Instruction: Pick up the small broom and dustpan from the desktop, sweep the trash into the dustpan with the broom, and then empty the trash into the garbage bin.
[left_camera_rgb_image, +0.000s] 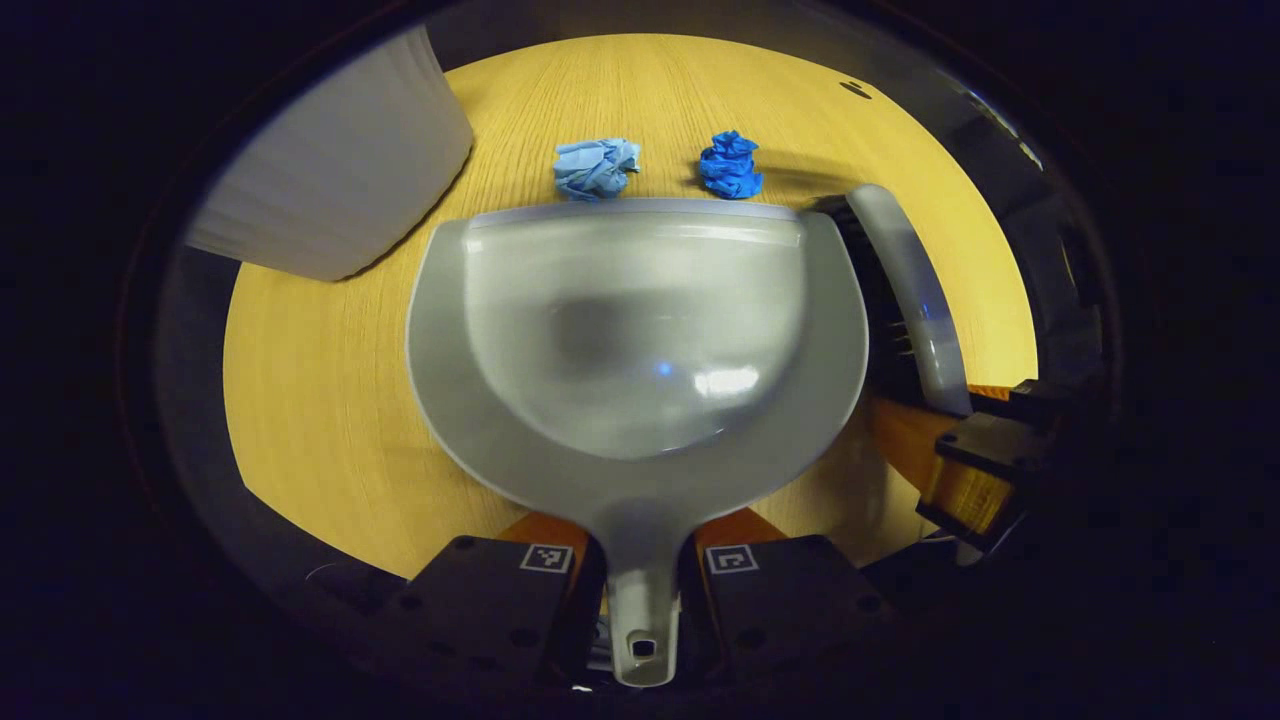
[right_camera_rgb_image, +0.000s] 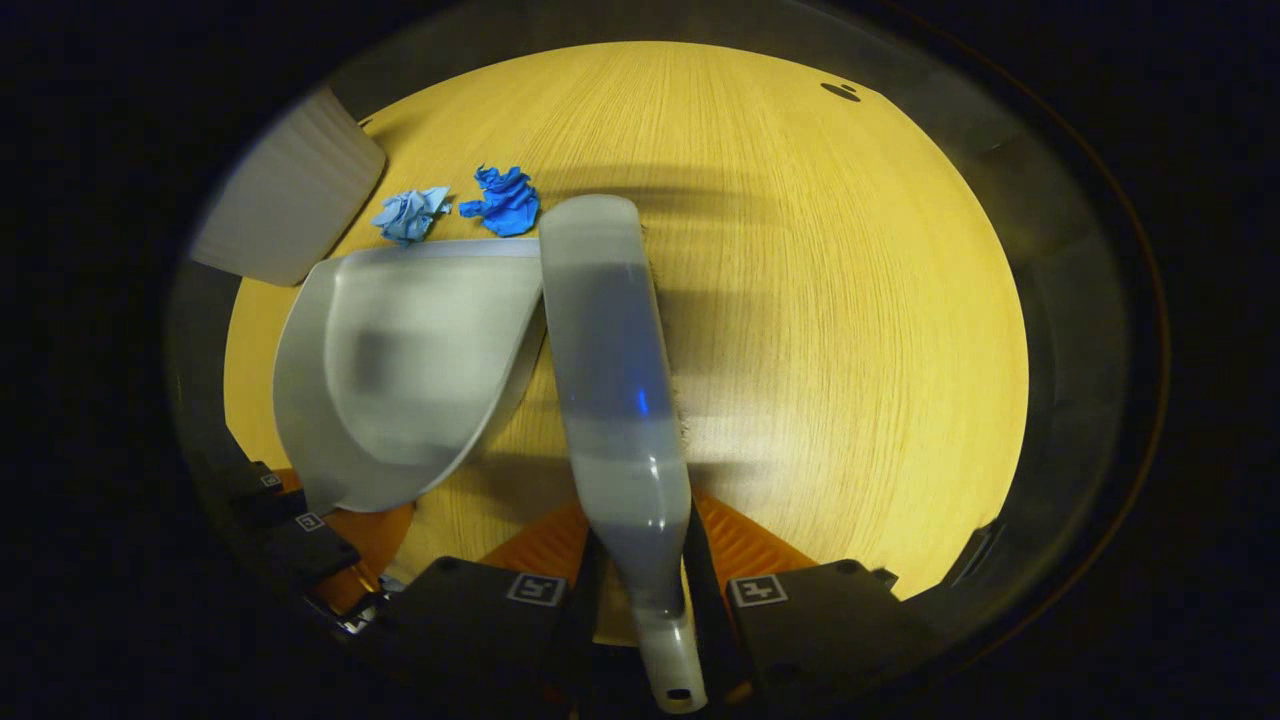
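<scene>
Dim — warm glare, fisheye-warped edges

Round wooden tabletop, pale yellow grain. Lying on it: light blue crumpled paper wad and darker blue wad, near each other, just beyond front lip of grey dustpan. Pale ribbed bin at far left edge. Small dark mark near far rim.

Just a wooden tabletop here, with a small dark hole sitting near its far edge.
</scene>
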